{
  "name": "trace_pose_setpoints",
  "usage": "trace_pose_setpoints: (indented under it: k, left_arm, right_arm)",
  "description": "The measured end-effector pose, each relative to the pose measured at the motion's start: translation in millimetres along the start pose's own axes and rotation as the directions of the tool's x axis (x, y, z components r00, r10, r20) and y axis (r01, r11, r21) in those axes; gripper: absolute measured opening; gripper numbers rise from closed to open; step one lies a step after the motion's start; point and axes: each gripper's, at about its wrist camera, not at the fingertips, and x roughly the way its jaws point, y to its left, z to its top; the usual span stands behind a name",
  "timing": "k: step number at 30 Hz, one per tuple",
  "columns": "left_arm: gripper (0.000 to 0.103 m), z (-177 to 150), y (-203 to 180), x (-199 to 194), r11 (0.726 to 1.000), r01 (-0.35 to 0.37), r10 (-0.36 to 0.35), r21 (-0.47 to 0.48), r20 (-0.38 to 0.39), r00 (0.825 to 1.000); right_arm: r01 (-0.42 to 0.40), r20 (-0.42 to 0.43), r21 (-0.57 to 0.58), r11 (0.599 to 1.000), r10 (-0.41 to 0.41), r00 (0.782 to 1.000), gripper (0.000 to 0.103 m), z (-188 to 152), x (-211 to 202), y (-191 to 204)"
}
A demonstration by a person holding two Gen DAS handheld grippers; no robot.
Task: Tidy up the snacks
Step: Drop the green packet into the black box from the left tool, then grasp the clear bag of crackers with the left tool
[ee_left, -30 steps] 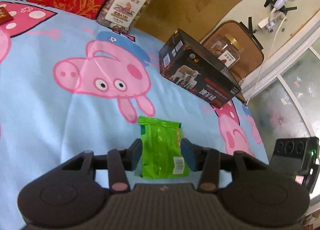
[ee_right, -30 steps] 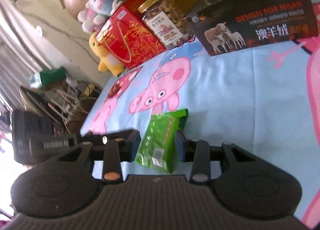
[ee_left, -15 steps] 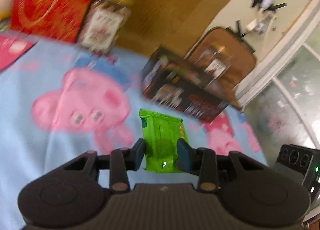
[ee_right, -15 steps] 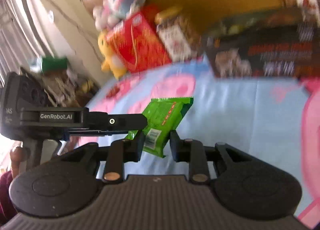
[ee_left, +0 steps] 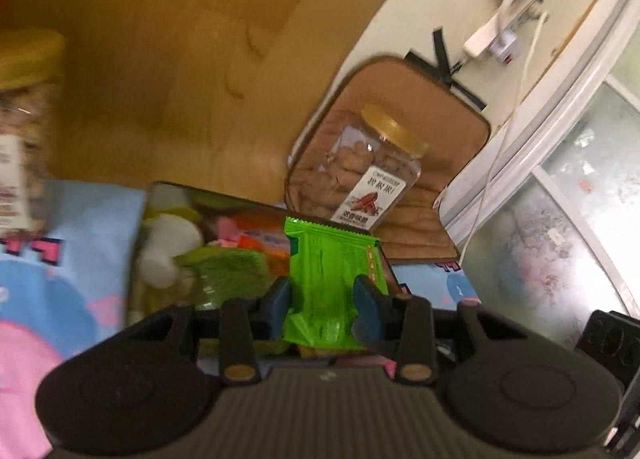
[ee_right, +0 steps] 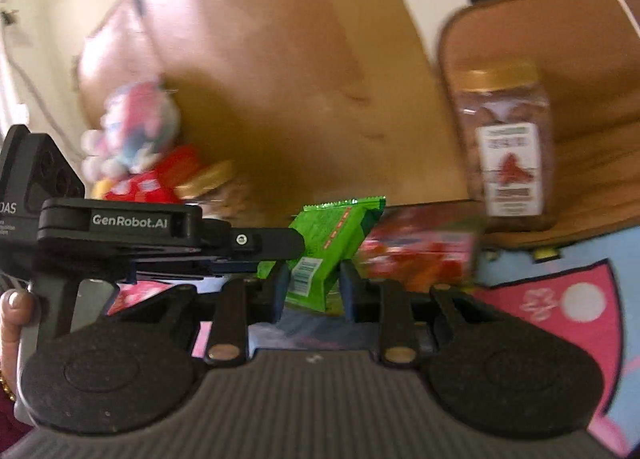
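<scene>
In the left wrist view my left gripper [ee_left: 323, 299] is shut on a green snack packet [ee_left: 332, 271], its blue pads pressing the packet's sides. It hangs over an open black box [ee_left: 224, 197] that holds several mixed snacks. In the right wrist view my right gripper [ee_right: 314, 283] is shut on a second green packet [ee_right: 332, 235], tilted with its barcode toward me. The same box [ee_right: 432, 205], blurred, lies just beyond it with red packets inside. My left gripper [ee_right: 280, 245] reaches in from the left at the same height, side-on.
A gold-lidded jar [ee_left: 376, 175] stands on a brown cushion [ee_left: 452, 163] behind the box; another jar [ee_left: 24, 119] is at the left. Cardboard [ee_left: 160, 39] backs the scene. A plush toy [ee_right: 136, 127] and red bag [ee_right: 160, 179] sit far left. A cartoon-pig blanket [ee_left: 60, 259] covers the surface.
Both grippers closed on their green packets, lifted them off the blanket and carried them toward the black box at the back. The left gripper now shows in the right wrist view.
</scene>
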Motion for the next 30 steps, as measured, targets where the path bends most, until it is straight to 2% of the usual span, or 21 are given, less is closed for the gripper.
trace_pose_setpoints:
  k: [4,7,12,16,19,21,23,25,28,30]
  left_arm:
    - [0.035,1,-6,32,1.0,0.012,-0.012,-0.016,-0.04,0.999]
    - [0.038,0,-11,42,1.0,-0.007,0.006,-0.018,-0.046,0.999]
    - [0.038,-7,-17,28,1.0,-0.009,0.009,-0.018,-0.04,0.999]
    - [0.038,-26,-28,-17,0.999,0.039,-0.039,0.017,-0.01,0.999]
    - [0.038,-60,-32,-53,0.996,0.066,-0.064,0.059,-0.025,0.998]
    - [0.038,-90,-25,-76,0.994,0.081,-0.078,0.068,-0.049,0.996]
    - [0.038,-126,-13,-98,0.995,0.077,-0.071,0.065,-0.085,0.994]
    - [0.038,-159,3,-116,0.997,0.061,-0.055,0.044,-0.123,0.991]
    - [0.039,-191,17,-132,0.999,0.035,-0.028,0.037,-0.158,0.987]
    - [0.047,-201,22,-138,0.999,0.018,-0.012,0.038,-0.15,0.989]
  right_arm:
    - [0.074,-0.017,-0.039,0.997,-0.074,0.997,0.034,-3,1,-19]
    - [0.139,0.026,-0.053,0.989,-0.138,0.99,0.038,-8,-7,-24]
    - [0.115,0.107,0.038,0.993,-0.118,0.987,0.039,-13,-36,-31]
    - [0.019,0.11,0.126,0.992,-0.033,0.993,0.041,-30,-67,-30]
    - [-0.088,0.045,0.169,0.982,0.081,0.996,0.041,-55,-83,-25]
    - [-0.173,-0.027,0.206,0.963,0.182,0.983,0.041,-77,-94,-22]
    - [-0.221,-0.096,0.214,0.951,0.246,0.965,0.042,-101,-107,-15]
    - [-0.237,-0.157,0.209,0.949,0.271,0.95,0.042,-122,-119,-8]
    - [-0.24,-0.239,0.241,0.94,0.297,0.925,0.042,-152,-137,-2]
    - [-0.241,-0.258,0.265,0.934,0.309,0.915,0.042,-164,-149,0]
